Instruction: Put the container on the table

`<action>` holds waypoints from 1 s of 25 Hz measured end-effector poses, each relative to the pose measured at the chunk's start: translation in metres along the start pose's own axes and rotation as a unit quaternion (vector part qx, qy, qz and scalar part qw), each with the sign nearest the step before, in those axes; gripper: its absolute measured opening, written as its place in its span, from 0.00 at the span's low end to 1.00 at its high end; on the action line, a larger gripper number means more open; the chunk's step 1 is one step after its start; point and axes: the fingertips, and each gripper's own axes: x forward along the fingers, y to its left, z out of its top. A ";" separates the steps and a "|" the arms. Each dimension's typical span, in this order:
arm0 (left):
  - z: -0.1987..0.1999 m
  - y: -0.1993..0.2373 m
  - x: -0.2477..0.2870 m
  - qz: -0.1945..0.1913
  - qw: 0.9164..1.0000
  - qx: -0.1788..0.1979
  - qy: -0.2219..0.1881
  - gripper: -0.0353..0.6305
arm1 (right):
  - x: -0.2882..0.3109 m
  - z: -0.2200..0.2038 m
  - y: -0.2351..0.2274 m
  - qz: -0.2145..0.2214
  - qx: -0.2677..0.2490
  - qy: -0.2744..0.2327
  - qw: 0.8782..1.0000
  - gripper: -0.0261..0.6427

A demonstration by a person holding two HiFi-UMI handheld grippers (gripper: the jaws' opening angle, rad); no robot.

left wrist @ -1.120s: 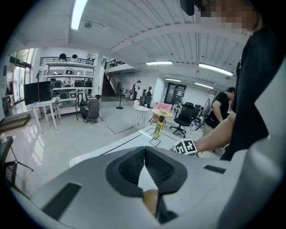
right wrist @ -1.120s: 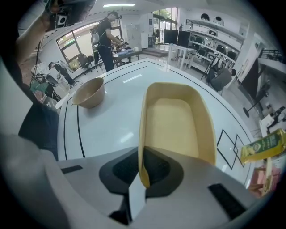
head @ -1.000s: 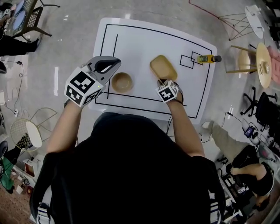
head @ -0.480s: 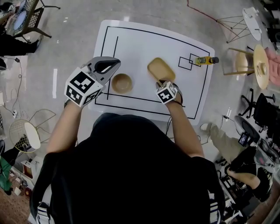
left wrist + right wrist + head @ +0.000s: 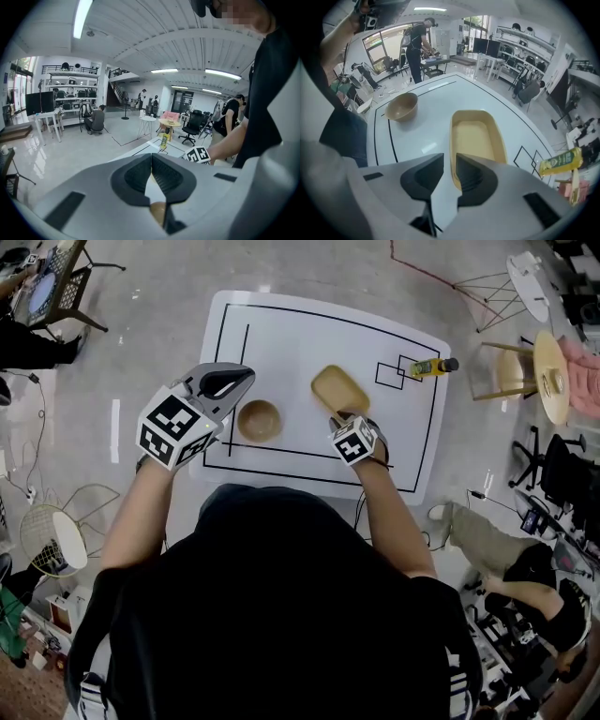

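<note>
Bright, even indoor light.
Ceiling strip lights point(image 5: 83, 18) glare on the glossy floor point(image 5: 141, 334); both gripper views bend strongly, with dark rounded corners.

A tan container point(image 5: 339, 390) and brown bowl point(image 5: 260, 420) sit on a white, black-lined table point(image 5: 300, 334) near a yellow bottle point(image 5: 427, 367).

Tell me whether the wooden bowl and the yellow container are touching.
Apart. The right gripper view shows bare table between the bowl and the container; the head view agrees.
</note>
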 end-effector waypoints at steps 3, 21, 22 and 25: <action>0.004 -0.003 -0.003 -0.002 1.000 0.003 -0.003 0.06 | -0.010 0.004 0.000 -0.005 0.003 -0.008 1.000 0.17; 0.025 -0.034 -0.016 -0.021 0.999 0.025 -0.020 0.06 | -0.086 0.007 -0.008 -0.043 0.053 -0.061 0.996 0.17; 0.026 -0.037 -0.017 -0.023 0.999 0.027 -0.020 0.06 | -0.091 0.006 -0.008 -0.046 0.057 -0.064 0.995 0.17; 0.027 -0.043 -0.021 -0.025 0.999 0.033 -0.021 0.06 | -0.104 0.003 -0.008 -0.052 0.069 -0.074 0.994 0.17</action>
